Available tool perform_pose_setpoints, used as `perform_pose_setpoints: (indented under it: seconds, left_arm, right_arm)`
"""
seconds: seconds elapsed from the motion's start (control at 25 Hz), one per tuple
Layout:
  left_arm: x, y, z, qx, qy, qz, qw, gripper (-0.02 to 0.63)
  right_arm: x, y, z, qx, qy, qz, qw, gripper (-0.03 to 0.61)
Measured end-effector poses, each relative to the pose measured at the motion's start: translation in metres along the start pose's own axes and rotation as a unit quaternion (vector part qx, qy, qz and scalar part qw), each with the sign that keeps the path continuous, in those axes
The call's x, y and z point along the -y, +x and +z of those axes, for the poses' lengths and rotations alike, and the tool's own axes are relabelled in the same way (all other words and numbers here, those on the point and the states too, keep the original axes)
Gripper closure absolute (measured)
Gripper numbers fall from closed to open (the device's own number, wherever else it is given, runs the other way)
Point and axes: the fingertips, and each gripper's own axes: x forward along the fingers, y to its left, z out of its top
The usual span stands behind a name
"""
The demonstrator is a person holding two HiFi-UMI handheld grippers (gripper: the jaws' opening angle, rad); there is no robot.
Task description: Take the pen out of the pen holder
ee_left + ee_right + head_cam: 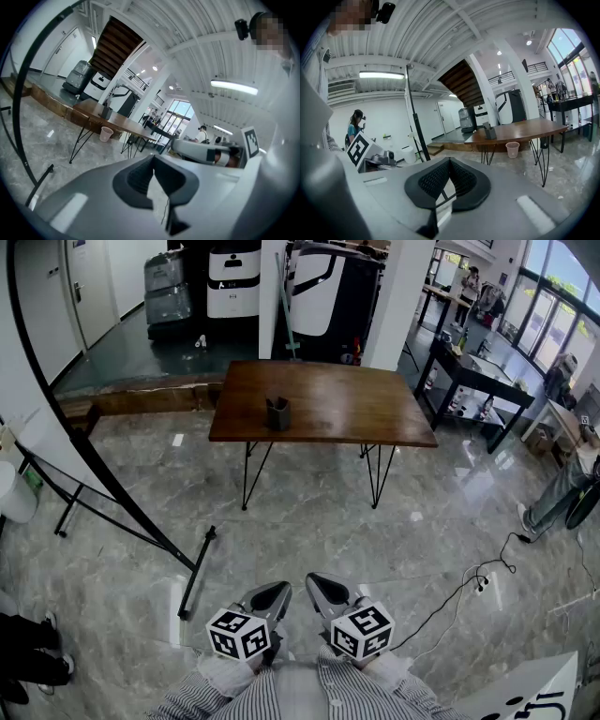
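Note:
A dark pen holder stands on the left part of a brown wooden table far ahead of me; a pen in it is too small to make out. The same pen holder shows in the right gripper view and, tiny, as the pen holder in the left gripper view. Both grippers hang close to my body, well short of the table. My left gripper and right gripper are shut with nothing between the pads. In their own views the left gripper and right gripper show their pads touching.
A black stand with a long floor bar leans at my left. A cable with a power strip lies on the marble floor at right. A pink bin sits under the table. Dark workbenches and a person's legs are at right.

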Motion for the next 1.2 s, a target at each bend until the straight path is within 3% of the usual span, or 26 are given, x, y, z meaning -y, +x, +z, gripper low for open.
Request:
perform_pose_setpoints:
  seconds: [0.36,0.6,0.88,1.2]
  left_arm:
    - [-0.061,0.062,0.044,-0.002,0.003,-0.004,1.0000,0.606]
    - [-0.115,0.115,0.113,0.000,0.012,-0.015,0.9998,0.606]
    - [-0.191,0.177,0.207,0.017,0.017,-0.016,0.9996,0.606]
    - [-0.254,0.218,0.235,0.004,-0.011,-0.002,0.9999,0.606]
  right_arm:
    - [0.055,0.070,0.024,0.002,0.000,-0.007,1.000,0.578]
    - [0.095,0.152,0.069,0.010,0.016,-0.003,1.000,0.578]
    - [0.139,0.253,0.137,0.025,-0.019,0.015,0.999,0.578]
    - [0.170,0.320,0.153,0.009,-0.012,0.022,1.000,0.578]
